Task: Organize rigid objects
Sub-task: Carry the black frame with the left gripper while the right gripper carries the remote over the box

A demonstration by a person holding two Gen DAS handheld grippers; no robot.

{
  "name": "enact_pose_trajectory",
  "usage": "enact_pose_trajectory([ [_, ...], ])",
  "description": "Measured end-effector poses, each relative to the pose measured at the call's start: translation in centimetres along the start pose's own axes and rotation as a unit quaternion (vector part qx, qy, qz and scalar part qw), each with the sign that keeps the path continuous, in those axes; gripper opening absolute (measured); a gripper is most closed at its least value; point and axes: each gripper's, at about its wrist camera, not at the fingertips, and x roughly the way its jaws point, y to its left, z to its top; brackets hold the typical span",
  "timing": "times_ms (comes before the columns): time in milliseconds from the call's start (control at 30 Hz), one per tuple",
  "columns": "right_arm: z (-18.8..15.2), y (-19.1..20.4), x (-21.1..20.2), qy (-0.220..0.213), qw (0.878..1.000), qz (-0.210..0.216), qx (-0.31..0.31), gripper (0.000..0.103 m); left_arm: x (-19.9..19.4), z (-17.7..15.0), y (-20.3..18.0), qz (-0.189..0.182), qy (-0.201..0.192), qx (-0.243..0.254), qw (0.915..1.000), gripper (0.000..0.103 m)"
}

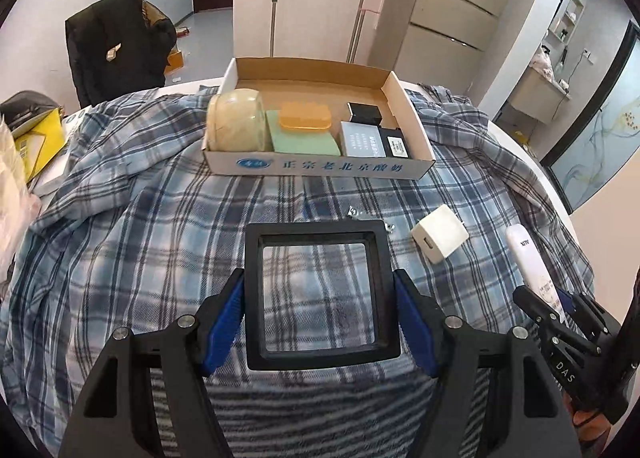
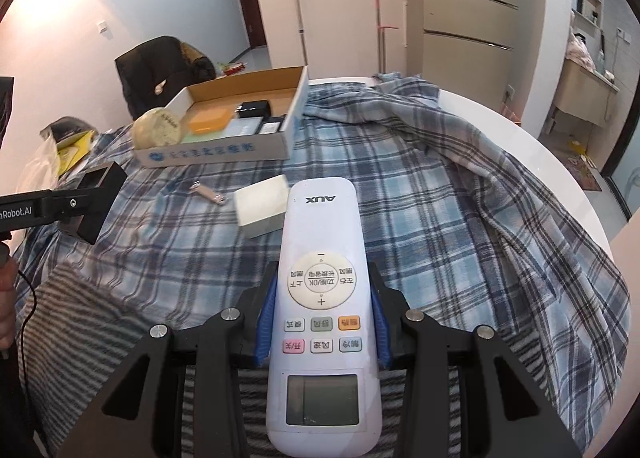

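Left gripper [image 1: 320, 294] clamps black square frame [image 1: 322, 294] above plaid cloth [image 1: 160, 217]. Right gripper [image 2: 322, 322] pinches AUX remote [image 2: 320, 298] mid-body; long tail overhangs, may pivot or slip. Cardboard box [image 1: 320, 167] front row crowded; you risk knocking jar [image 1: 236, 119]. Charger [image 1: 439, 238], nail clipper [image 2: 208, 193] wait on cloth.

A blue, white and grey plaid cloth [image 1: 168, 217] covers the table, with a grey-and-white striped cloth [image 2: 84, 322] over its near edge. The cardboard box [image 1: 320, 167] is white outside (blue lettering) and brown inside. The square frame [image 1: 320, 294] is black, the charger cube [image 1: 439, 238] white, the AUX remote [image 2: 320, 298] white with an orange button.
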Motion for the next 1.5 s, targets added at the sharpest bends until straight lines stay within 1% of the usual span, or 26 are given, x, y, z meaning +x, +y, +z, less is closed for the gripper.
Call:
enact_pose_trajectory([
  [133, 0.2, 0.9, -0.3, 0.001, 1.000, 0.000, -0.010, 0.039, -0.3, -0.5, 0.6, -0.004, -0.002, -0.007, 1.0000, 0.073],
  [233, 0.7, 1.6, -0.4, -0.005, 1.000, -0.002, -0.016, 0.039, -0.4, -0.2, 1.1, -0.001, -0.006, -0.011, 0.9999, 0.073],
  [333, 1.9, 1.7, -0.2, -0.014, 1.000, 0.000, -0.002, 0.039, -0.6, 1.3, 1.2, 0.004, -0.014, -0.003, 0.9999, 0.073],
  [400, 3.0, 2.0, -0.1, -0.017, 1.000, 0.000, -0.003, 0.039, -1.1, 3.1, 1.0, 0.011, -0.032, 0.003, 0.9994, 0.073],
  [567, 7.7, 2.9, -0.7, -0.052, 0.998, -0.007, -0.019, 0.039, -1.8, 8.5, 0.1, 0.010, -0.074, 0.013, 0.9971, 0.073],
  [633, 10.0, 2.9, -1.0, -0.070, 0.997, -0.017, -0.023, 0.039, -2.0, 10.8, 0.3, 0.021, -0.091, 0.001, 0.9957, 0.073],
  [733, 13.2, 2.5, -1.2, -0.090, 0.995, -0.028, -0.013, 0.039, -2.4, 13.5, 0.6, 0.012, -0.109, -0.008, 0.9939, 0.073],
  [900, 18.5, 2.4, -0.4, -0.113, 0.993, -0.008, 0.025, 0.039, -2.4, 18.1, 0.5, 0.021, -0.138, -0.007, 0.9901, 0.073],
  [933, 19.6, 2.6, -0.1, -0.117, 0.993, -0.002, 0.033, 0.039, -2.4, 18.6, 0.6, 0.027, -0.144, -0.009, 0.9892, 0.073],
  [967, 20.5, 2.9, 0.3, -0.119, 0.992, 0.002, 0.038, 0.039, -2.6, 19.0, 1.0, 0.035, -0.158, -0.019, 0.9866, 0.073],
  [1033, 21.9, 3.5, 1.1, -0.119, 0.992, 0.010, 0.045, 0.039, -2.6, 19.2, 1.7, 0.033, -0.175, -0.027, 0.9837, 0.073],
  [1133, 23.1, 4.5, 2.8, -0.116, 0.992, 0.022, 0.054, 0.039, -0.5, 19.3, 3.2, 0.016, -0.155, -0.021, 0.9875, 0.073],
  [1200, 23.4, 5.1, 4.2, -0.110, 0.992, 0.030, 0.058, 0.039, 1.1, 19.3, 4.1, 0.014, -0.139, -0.025, 0.9899, 0.073],
  [1267, 23.0, 5.5, 6.2, -0.094, 0.993, 0.033, 0.061, 0.039, 2.4, 19.5, 4.9, 0.009, -0.135, -0.030, 0.9904, 0.073],
  [1333, 22.4, 5.6, 8.4, -0.071, 0.995, 0.029, 0.057, 0.039, 3.4, 19.7, 5.2, -0.007, -0.132, -0.031, 0.9907, 0.073],
  [1400, 21.7, 5.5, 10.3, -0.049, 0.997, 0.025, 0.053, 0.039, 4.8, 20.1, 5.4, -0.020, -0.128, -0.022, 0.9913, 0.073],
  [1500, 21.0, 4.9, 12.6, -0.019, 0.998, 0.024, 0.058, 0.039, 7.6, 20.1, 5.1, 0.001, -0.110, -0.008, 0.9939, 0.073],
])
